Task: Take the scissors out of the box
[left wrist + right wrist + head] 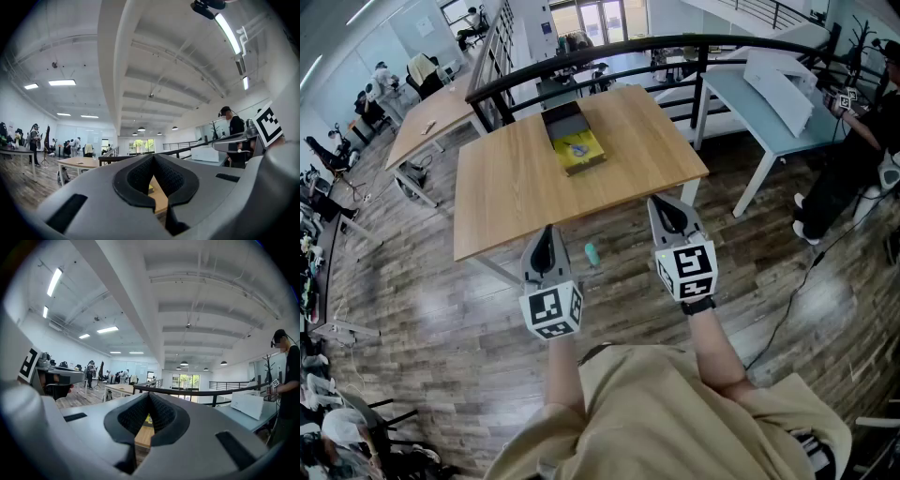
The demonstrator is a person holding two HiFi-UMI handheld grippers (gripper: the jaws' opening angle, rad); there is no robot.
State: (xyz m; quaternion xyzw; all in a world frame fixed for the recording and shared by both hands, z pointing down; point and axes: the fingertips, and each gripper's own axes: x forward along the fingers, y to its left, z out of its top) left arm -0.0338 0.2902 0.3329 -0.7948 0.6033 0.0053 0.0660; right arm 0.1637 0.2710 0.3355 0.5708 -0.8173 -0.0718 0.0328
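An open box (pixel 573 141) lies on the far middle of the wooden table (pixel 506 187), with its dark lid folded back. A yellow pack (pixel 580 151) with a bluish shape on it fills the box; I cannot make out scissors as such. Both grippers hover level in front of the table's near edge, touching nothing. My left gripper (pixel 547 231) is shut and empty, as is my right gripper (pixel 664 202). In the left gripper view the closed gripper (pixel 153 157) frames a bit of table. The right gripper (pixel 149 394) frames the yellow pack (pixel 148 418).
A black railing (pixel 609 49) runs behind the table. A blue-grey table (pixel 750 103) with a white box (pixel 780 89) stands at the right, and a person (pixel 853 150) beside it. Another wooden table (pixel 427 122) is at the left. A small teal thing (pixel 592 253) lies on the floor.
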